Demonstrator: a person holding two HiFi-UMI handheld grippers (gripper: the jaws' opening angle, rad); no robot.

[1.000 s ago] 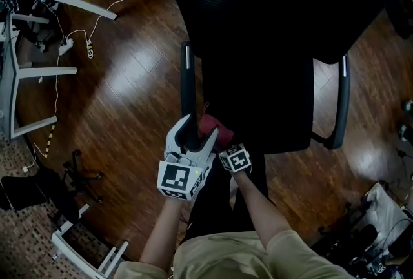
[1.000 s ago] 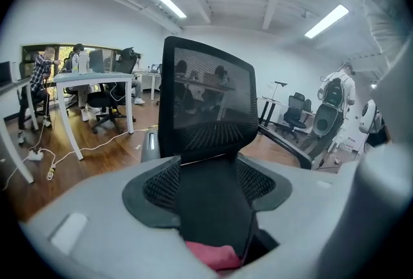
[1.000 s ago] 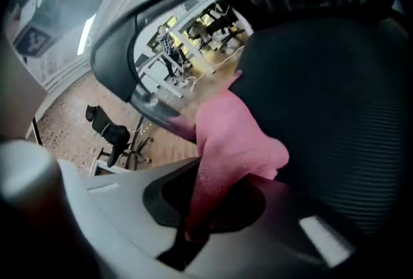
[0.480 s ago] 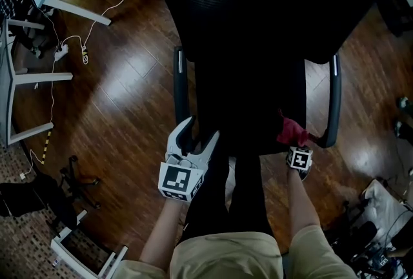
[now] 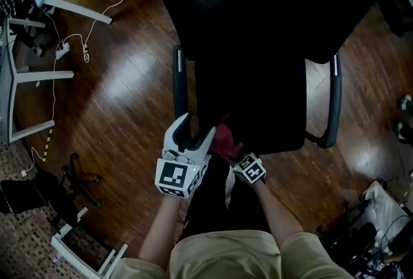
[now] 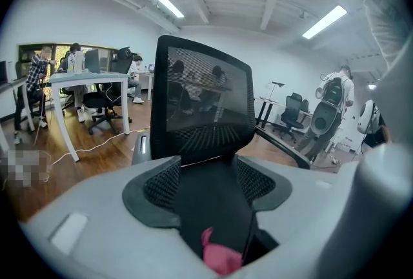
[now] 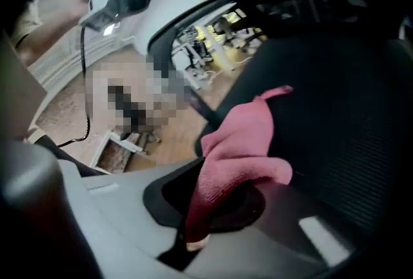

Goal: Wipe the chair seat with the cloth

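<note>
Right gripper (image 5: 234, 154), clamped on cloth (image 5: 224, 139), had swept from front-right to front-left of seat (image 5: 258, 103); left gripper (image 5: 195, 126) stayed wide, empty.

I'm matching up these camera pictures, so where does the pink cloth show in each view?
Head view: cloth lower centre, at the front edge of the chair seat.
Left gripper view: cloth bottom centre, between the parted jaws.
Right gripper view: cloth mid-picture, clamped in the right claw.
Shared landmark: the black chair seat.
</note>
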